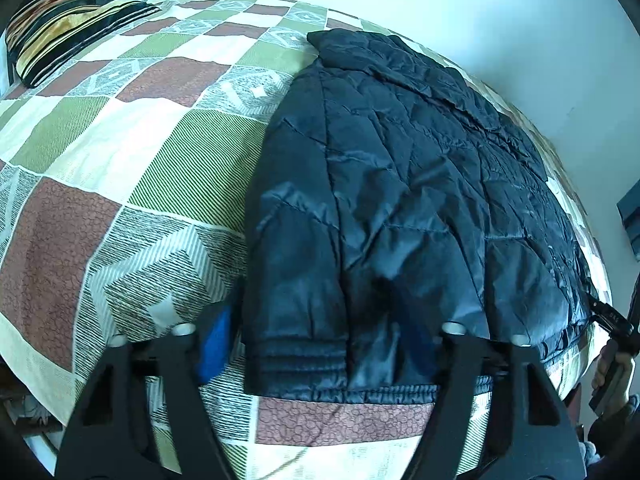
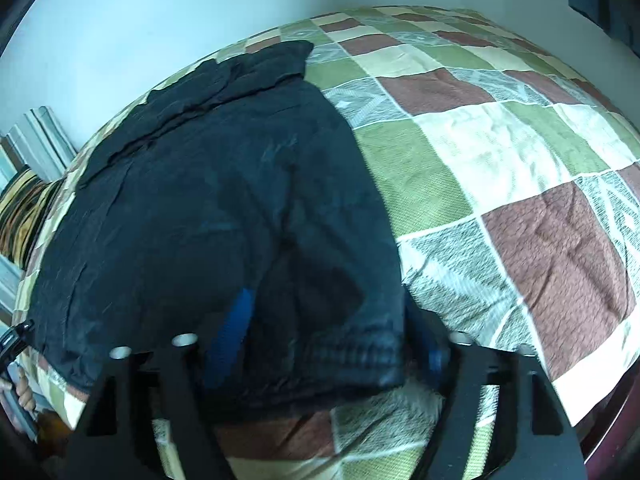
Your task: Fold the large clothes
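Softly quilted dark jacket [image 1: 400, 184], ribbed hem.

hidden: jacket [image 1: 400, 184] hem corner covers left gripper [image 1: 320, 344] right blue pad | blurred: jacket cuff [image 2: 352, 352] between right gripper [image 2: 332, 344] fingers, pad contact unreadable | cut off: striped pillow [image 1: 64, 12] far left of left gripper; hand [image 1: 614, 372] at right edge, holding a dark handle
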Demonstrator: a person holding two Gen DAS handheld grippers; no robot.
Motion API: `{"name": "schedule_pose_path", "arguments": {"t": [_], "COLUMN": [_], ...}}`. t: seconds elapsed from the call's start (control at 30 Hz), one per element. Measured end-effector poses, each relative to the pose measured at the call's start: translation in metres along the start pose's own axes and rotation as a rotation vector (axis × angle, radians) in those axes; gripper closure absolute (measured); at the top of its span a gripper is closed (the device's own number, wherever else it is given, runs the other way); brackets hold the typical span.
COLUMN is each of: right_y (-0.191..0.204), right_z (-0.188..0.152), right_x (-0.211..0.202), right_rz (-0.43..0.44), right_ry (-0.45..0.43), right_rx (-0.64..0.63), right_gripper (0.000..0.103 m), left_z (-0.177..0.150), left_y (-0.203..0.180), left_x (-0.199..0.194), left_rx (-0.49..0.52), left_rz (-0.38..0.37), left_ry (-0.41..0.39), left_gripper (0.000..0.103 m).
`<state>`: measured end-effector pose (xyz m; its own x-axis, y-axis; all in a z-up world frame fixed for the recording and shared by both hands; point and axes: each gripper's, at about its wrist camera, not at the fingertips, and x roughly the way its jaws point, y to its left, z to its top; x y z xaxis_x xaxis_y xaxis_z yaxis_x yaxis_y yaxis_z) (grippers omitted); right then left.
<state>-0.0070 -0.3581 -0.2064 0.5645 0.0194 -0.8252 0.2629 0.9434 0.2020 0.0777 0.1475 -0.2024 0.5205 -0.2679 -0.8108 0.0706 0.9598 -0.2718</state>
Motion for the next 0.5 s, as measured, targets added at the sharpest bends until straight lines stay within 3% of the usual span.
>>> {"name": "schedule_pose_path", "arguments": {"t": [0.03, 0.1, 0.2, 0.33, 0.5], "right_y": [0.000, 0.002, 0.004, 0.004, 0.004], "right_z": [-0.002, -0.004, -0.005, -0.008, -0.012], "right_x": [-0.001, -0.003, -0.005, -0.013, -0.031], "right_rz": [0.005, 0.019, 0.059, 0.092, 0.148], "right_ry": [0.002, 0.007, 0.014, 0.000, -0.016], "right_rx": [0.002, 0.000, 0.019, 0.039, 0.058], "right_gripper": [0.046, 0.055, 0.071, 0.085, 0.088], "left_z": [0.000, -0.001, -0.003, -0.005, -0.007], "left_y": [-0.002, -0.004, -0.006, -0.008, -0.001], "left_x": [0.000, 0.001, -0.001, -0.010, -0.031], "left_rx": [0.001, 0.000, -0.019, -0.023, -0.050], "left_rz": [-0.002, -0.019, -0.046, -0.059, -0.097], "left_ry": [-0.002, 0.000, -0.003, -0.033, -0.064], "left_gripper": [0.049, 0.073, 0.086, 0.091, 0.092]}}
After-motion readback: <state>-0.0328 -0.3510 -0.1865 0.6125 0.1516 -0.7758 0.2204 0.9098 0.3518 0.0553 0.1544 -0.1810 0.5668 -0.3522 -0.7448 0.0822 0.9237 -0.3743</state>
